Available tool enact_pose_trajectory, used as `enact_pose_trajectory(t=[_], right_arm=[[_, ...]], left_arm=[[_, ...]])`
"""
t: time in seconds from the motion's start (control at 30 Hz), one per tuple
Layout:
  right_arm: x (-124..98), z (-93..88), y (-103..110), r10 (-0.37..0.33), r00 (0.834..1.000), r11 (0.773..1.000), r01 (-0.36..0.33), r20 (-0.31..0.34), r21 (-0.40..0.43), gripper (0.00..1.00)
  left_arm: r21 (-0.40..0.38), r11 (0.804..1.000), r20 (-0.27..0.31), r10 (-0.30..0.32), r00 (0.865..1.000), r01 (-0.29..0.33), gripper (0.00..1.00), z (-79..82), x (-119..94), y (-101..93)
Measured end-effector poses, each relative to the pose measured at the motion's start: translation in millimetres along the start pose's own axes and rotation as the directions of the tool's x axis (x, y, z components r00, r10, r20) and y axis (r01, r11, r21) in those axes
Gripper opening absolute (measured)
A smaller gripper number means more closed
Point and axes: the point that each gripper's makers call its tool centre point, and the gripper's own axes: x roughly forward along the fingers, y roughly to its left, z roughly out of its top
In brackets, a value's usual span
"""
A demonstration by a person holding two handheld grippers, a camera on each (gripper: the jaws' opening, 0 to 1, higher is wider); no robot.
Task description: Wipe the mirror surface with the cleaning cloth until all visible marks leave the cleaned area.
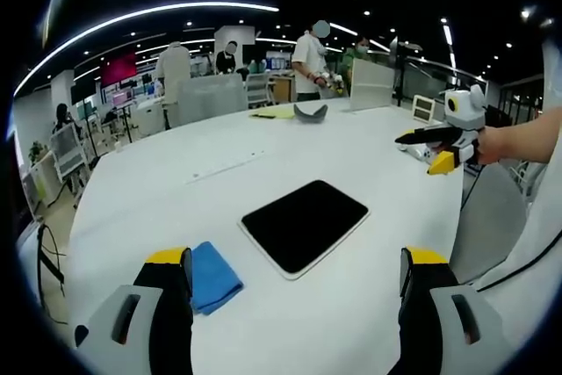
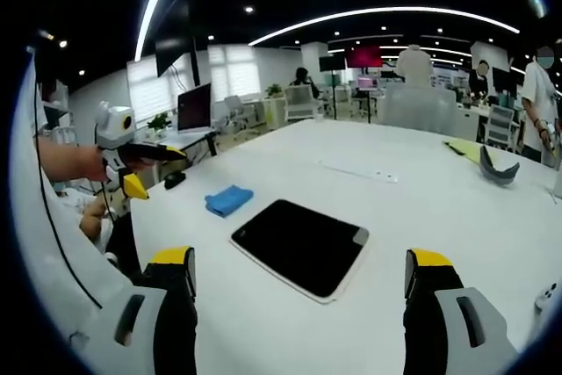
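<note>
A dark rectangular mirror (image 1: 305, 224) with a pale rim lies flat on the white table (image 1: 219, 173); the right gripper view shows the mirror (image 2: 299, 245) from the other side. A folded blue cloth (image 1: 212, 276) rests just left of the mirror, close to my left gripper's left jaw. In the right gripper view the cloth (image 2: 228, 199) lies beyond the mirror's far left corner. My left gripper (image 1: 296, 280) is open above the table, nothing between its jaws. My right gripper (image 2: 299, 277) is open too, and appears at the right as a hand-held tool (image 1: 448, 138). The left gripper (image 2: 132, 164) enters from the left.
A grey curved object (image 1: 310, 112) and yellow paper (image 1: 274, 113) lie at the table's far side. A power strip (image 2: 360, 172) sits mid-table. Chairs, desks, monitors and several people stand beyond the table in an open office.
</note>
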Motion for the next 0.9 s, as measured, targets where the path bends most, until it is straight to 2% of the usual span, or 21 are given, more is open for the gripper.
enact_pose_trajectory(t=[0.9], right_arm=[[5.9,4.4,3.6,0.013,1.0,1.0,-0.013,0.004,0.008,1.0]], left_arm=[[-0.005,1.0,-0.004,-0.006,1.0,0.006,0.99,-0.5,3.7,3.8]])
